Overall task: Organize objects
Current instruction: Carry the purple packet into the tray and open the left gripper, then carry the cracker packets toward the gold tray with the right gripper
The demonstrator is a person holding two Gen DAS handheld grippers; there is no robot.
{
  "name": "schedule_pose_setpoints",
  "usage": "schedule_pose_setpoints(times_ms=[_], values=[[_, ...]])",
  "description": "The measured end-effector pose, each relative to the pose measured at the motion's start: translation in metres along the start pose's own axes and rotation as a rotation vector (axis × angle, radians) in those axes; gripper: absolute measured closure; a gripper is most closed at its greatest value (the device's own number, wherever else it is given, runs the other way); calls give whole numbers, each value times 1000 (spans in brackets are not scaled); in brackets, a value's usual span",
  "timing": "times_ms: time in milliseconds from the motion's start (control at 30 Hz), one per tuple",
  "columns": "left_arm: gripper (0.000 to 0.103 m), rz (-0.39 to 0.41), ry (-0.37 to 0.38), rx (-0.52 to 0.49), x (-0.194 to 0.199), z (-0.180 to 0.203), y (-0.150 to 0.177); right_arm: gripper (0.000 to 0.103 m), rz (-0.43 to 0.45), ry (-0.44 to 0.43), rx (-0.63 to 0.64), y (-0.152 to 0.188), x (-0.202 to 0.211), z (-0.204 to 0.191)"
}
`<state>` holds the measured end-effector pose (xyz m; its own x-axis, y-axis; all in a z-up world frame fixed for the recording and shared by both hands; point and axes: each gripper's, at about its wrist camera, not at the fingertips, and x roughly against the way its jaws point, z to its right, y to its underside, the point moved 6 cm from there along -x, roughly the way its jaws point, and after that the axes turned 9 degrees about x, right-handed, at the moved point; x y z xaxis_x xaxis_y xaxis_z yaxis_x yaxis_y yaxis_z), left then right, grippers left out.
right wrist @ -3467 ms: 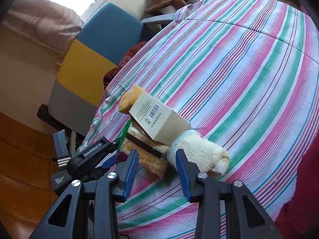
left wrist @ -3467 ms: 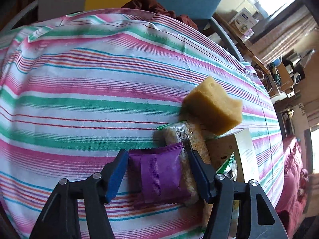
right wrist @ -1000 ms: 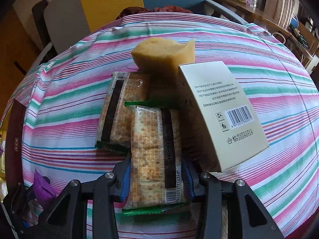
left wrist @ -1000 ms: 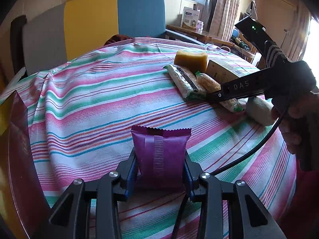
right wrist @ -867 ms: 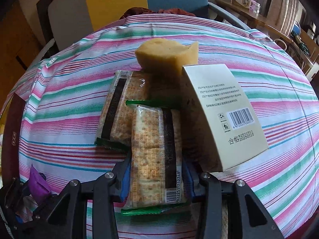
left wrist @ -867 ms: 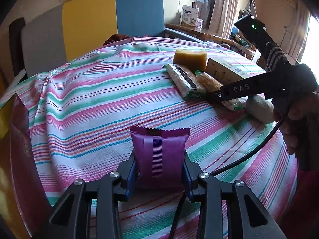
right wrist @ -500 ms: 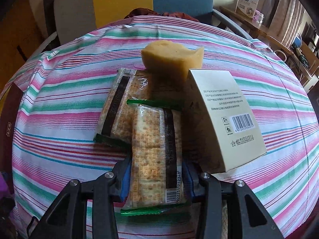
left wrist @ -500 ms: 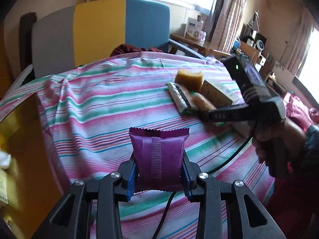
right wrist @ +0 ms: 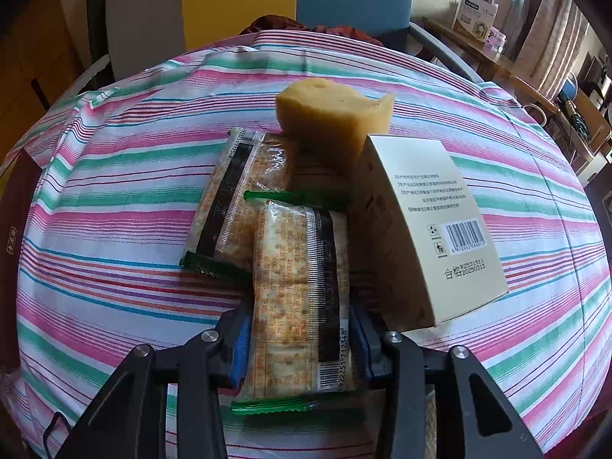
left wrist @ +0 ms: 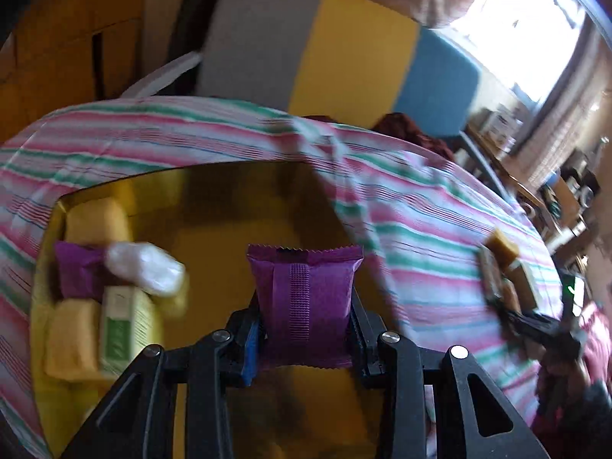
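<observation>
My left gripper [left wrist: 306,329] is shut on a purple snack packet [left wrist: 304,302] and holds it above a yellow bin [left wrist: 229,206] beside the striped table. The bin holds another purple packet [left wrist: 76,271], a white roll [left wrist: 147,267], a green-and-white box [left wrist: 122,329] and yellow sponges [left wrist: 70,340]. My right gripper [right wrist: 302,336] is shut on a cracker packet [right wrist: 300,298] lying on the striped tablecloth [right wrist: 114,199]. A second cracker packet [right wrist: 237,199], a yellow sponge [right wrist: 332,114] and a beige box [right wrist: 432,237] lie around it.
A grey, yellow and blue chair [right wrist: 237,4] stands behind the table. A wooden side table with boxes [right wrist: 478,11] is at the far right. In the left wrist view the right gripper [left wrist: 535,325] shows blurred at the table's right side.
My left gripper has swung left off the table with the purple packet, and the yellow bin is now under it. My right gripper has stayed shut on the cracker packet.
</observation>
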<state>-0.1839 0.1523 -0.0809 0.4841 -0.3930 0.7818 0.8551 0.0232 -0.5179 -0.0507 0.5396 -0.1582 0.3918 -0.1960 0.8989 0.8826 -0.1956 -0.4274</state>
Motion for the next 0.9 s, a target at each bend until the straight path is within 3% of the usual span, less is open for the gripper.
schedule_pose_setpoints(times_ms=[300, 400, 467, 600, 900], values=[[64, -7, -202, 77, -55, -70, -58, 60, 0, 1, 2, 0, 0, 1], [52, -42, -228, 105, -69, -84, -66, 60, 0, 2, 5, 0, -1, 1], [52, -31, -226, 116, -70, -88, -67, 60, 0, 3, 6, 0, -1, 1], [46, 15, -240, 117, -56, -89, -64, 60, 0, 9, 13, -1, -2, 2], [40, 176, -212, 9, 25, -53, -26, 61, 6, 31, 26, -2, -1, 1]])
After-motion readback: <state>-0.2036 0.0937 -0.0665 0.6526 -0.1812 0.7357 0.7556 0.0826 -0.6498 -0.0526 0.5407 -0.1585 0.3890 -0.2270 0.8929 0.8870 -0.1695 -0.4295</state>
